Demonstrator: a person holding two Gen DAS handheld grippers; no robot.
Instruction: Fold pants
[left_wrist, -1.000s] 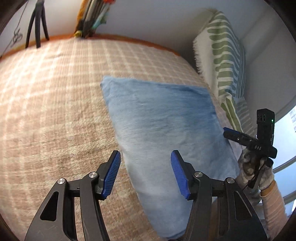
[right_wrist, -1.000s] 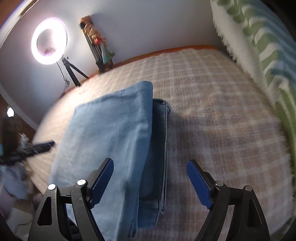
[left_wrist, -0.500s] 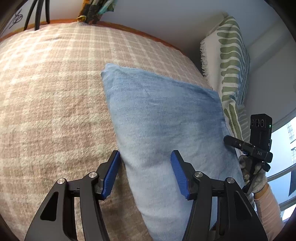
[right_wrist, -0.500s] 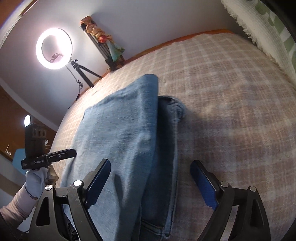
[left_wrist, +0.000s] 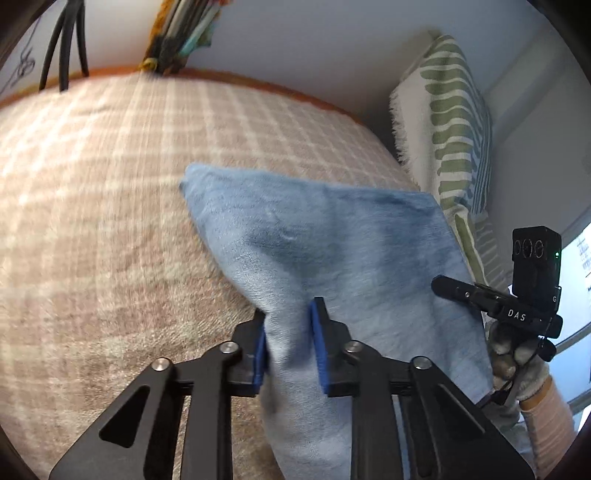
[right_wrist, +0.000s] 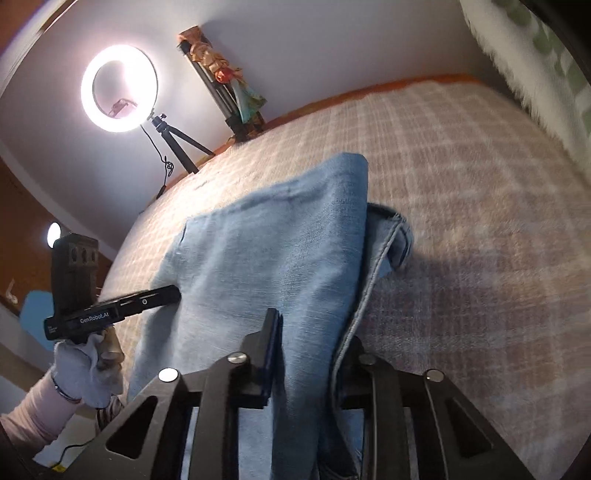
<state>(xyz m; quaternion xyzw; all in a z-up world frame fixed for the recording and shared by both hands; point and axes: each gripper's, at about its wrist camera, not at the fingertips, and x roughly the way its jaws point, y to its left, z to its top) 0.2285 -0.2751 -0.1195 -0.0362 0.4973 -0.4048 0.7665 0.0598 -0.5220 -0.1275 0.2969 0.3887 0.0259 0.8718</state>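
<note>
The folded denim pants (left_wrist: 332, 258) are found lying on the plaid blanket (left_wrist: 110, 221); the left gripper (left_wrist: 290, 347) and right gripper (right_wrist: 310, 350) are each clamped on a near-edge bunch; soft, moderately heavy cloth is judged best held through all layers.

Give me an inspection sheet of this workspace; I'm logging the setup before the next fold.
Surface: plaid blanket in beige and white, covering the bed.
Job's things: blue pants, folded over, near edge lifted.
Clutter: nothing seen on the blanket.
Grippers: left gripper shut on the pants' near edge; right gripper shut on the same edge, one finger hidden by denim.
Cables: thin cord hanging by the tripod.
Surroundings: lit ring light on a tripod, green-striped throw, white wall.
</note>
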